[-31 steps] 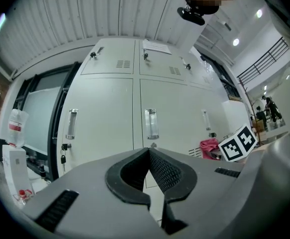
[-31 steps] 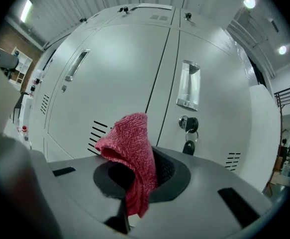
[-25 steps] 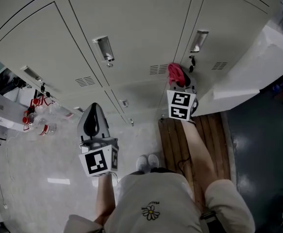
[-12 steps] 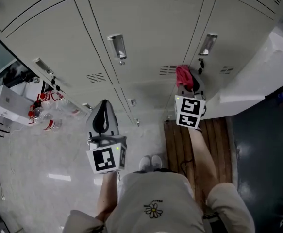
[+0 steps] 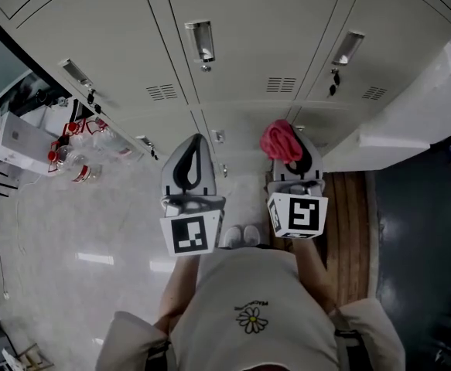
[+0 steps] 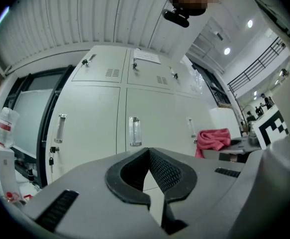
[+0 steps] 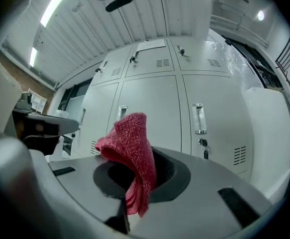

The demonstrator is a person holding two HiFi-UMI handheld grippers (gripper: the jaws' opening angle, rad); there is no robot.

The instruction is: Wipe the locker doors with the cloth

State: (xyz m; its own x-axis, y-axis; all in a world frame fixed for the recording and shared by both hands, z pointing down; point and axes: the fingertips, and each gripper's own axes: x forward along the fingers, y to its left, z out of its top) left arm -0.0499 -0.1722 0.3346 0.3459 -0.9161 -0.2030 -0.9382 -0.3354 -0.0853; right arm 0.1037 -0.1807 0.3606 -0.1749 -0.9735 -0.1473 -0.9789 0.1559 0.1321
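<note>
Head view: right gripper (image 5: 290, 154) carries pink cloth (image 5: 280, 139), seemingly short of locker doors (image 5: 248, 37); left gripper (image 5: 195, 147) alongside.
Left gripper view: jaws pressed together, empty.
Right gripper view: jaws pinching cloth. Step: approach. Next: press cloth onto door, sweep.

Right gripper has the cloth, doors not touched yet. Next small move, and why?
Probably push the right gripper forward until the cloth meets the locker door ahead. Its jaws are clamped on the cloth, which stands clear of the door. The left gripper is shut and empty.
</note>
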